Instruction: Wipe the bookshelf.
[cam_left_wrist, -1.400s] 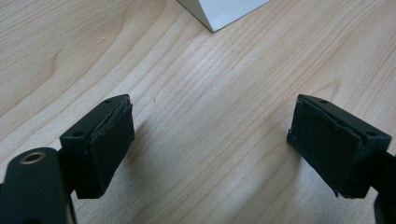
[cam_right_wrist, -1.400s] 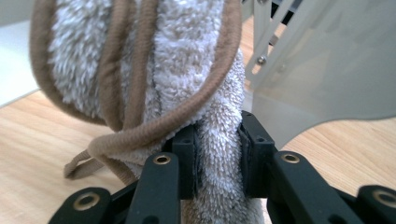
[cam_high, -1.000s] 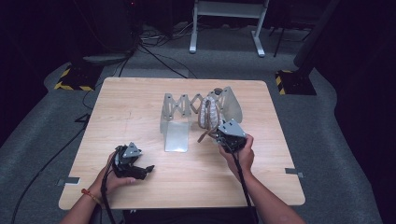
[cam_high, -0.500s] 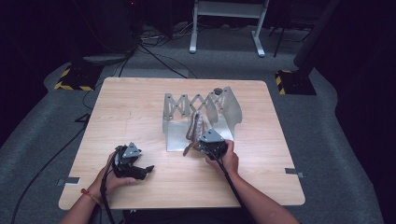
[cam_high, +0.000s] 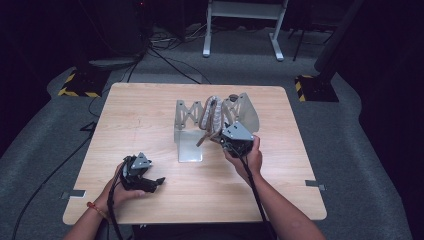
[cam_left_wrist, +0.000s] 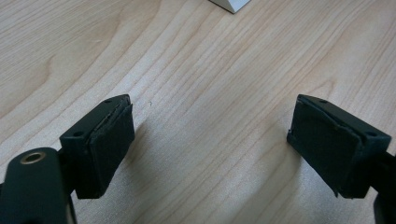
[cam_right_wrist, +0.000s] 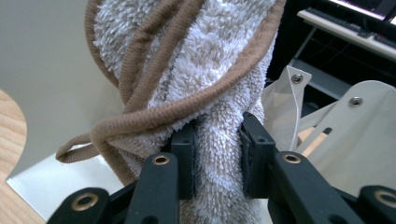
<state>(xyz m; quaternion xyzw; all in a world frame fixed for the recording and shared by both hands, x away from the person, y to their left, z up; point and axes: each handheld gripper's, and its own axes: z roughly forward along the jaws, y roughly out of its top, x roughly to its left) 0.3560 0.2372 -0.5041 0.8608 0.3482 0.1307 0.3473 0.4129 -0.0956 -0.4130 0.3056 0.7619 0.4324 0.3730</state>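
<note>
The towel (cam_high: 214, 111), white terry edged with brown cord, is hanging bunched over the folding metal rack (cam_high: 186, 116) at the middle of the counter (cam_high: 150, 115), its long axis running from the rack's top down toward the person. In the right gripper view the towel (cam_right_wrist: 196, 70) is filling the space ahead of the jaws, and the right tool (cam_right_wrist: 217, 161) is pinching a thick fold of it, the jaws nearly closed with the pile squeezed between them. A brown loop (cam_right_wrist: 79, 144) of the edging is dangling off to one side. From above, the right tool (cam_high: 236, 139) is sitting just in front of the rack, so the towel is lying directly ahead of it and rising away. That makes the right hand by far the nearer one. The left tool (cam_high: 141, 174) is resting low on the counter well apart from the rack; in its own view the left tool (cam_left_wrist: 210, 154) is gaping wide and gripping nothing, with bare wood (cam_left_wrist: 201, 70) between the jaws
</note>
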